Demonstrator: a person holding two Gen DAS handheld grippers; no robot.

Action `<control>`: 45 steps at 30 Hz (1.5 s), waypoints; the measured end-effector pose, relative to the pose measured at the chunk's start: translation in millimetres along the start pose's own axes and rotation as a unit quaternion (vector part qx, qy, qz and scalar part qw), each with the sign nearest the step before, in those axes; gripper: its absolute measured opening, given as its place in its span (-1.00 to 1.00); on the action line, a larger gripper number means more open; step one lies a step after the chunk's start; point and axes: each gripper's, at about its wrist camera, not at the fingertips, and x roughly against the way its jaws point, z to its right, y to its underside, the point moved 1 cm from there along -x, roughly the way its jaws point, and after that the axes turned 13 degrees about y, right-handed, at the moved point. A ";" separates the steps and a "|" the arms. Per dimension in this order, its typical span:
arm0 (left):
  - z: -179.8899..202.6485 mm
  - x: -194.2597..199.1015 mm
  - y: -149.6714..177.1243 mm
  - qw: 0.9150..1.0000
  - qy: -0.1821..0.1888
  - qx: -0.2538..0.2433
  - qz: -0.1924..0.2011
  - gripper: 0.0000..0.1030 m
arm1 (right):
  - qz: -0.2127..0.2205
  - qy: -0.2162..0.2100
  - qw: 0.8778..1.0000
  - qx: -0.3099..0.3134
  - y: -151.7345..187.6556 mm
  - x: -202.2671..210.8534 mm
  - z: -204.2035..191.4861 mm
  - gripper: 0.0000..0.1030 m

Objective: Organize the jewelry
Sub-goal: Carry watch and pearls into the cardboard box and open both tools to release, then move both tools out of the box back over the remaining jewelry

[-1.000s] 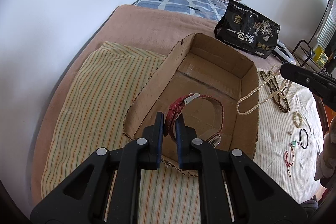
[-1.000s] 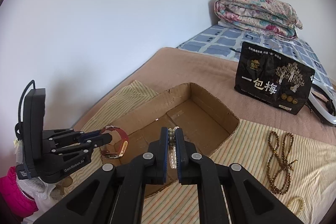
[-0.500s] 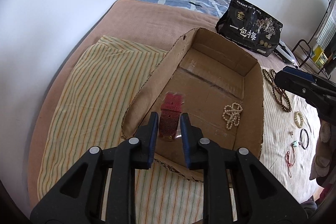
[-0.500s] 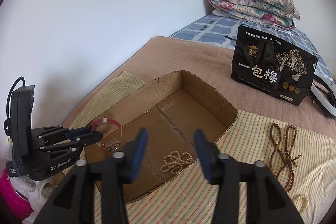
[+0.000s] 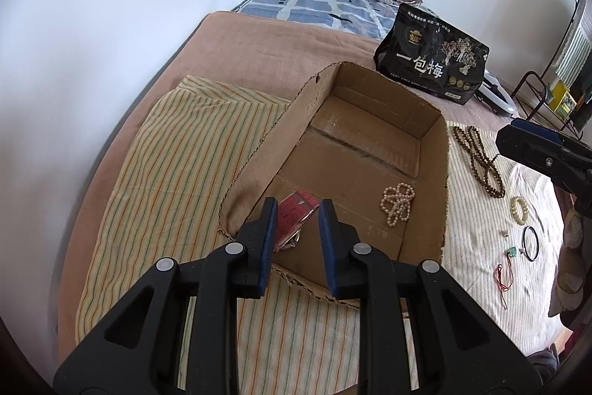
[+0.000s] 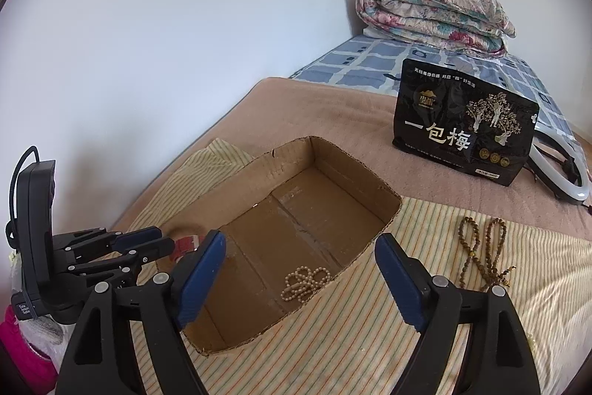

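Left gripper (image 5: pixel 296 232) jaws just parted a little, holding nothing; red watch (image 5: pixel 294 215) lying in cardboard box (image 5: pixel 431 210) below. Right gripper (image 6: pixel 299 278) just opened wide, empty (pearl necklace (image 6: pixel 305 282) on box floor, near rt wall).

We see a bed (image 6: pixel 325 106) with a brown blanket (image 5: pixel 259 47); a striped cloth (image 5: pixel 166 154) lies on it at 6 o'clock, a black bag (image 6: pixel 462 132) at 2 o'clock, a folded quilt (image 6: pixel 429 17) at 1 o'clock.
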 end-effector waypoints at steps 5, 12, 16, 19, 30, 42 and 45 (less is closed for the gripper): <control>10.3 13.1 1.5 1.000 -0.001 -0.010 0.009 -0.58 | 0.009 0.006 1.000 -0.001 1.8 16.1 6.9 0.69; 36.7 35.2 4.9 0.999 0.000 -0.037 0.028 -0.58 | 0.029 0.020 0.999 -0.011 8.1 46.8 23.6 0.81; 54.8 45.8 7.4 0.998 0.006 -0.050 0.037 -0.58 | 0.039 0.029 0.999 -0.020 13.1 65.8 35.5 0.99; 69.1 51.5 10.2 0.997 0.011 -0.061 0.043 -0.58 | 0.050 0.041 0.997 -0.030 19.6 81.7 47.3 0.99; 132.7 47.2 26.8 0.991 0.048 -0.118 0.042 0.27 | 0.078 0.105 0.989 -0.071 51.4 134.6 112.6 0.99; 204.9 2.5 57.3 0.980 0.106 -0.169 -0.013 0.27 | 0.049 0.176 0.981 -0.065 106.8 161.0 192.0 0.99; 220.6 -10.2 63.9 0.977 0.119 -0.178 -0.026 0.27 | 0.035 0.185 0.980 -0.066 124.7 158.8 207.9 0.99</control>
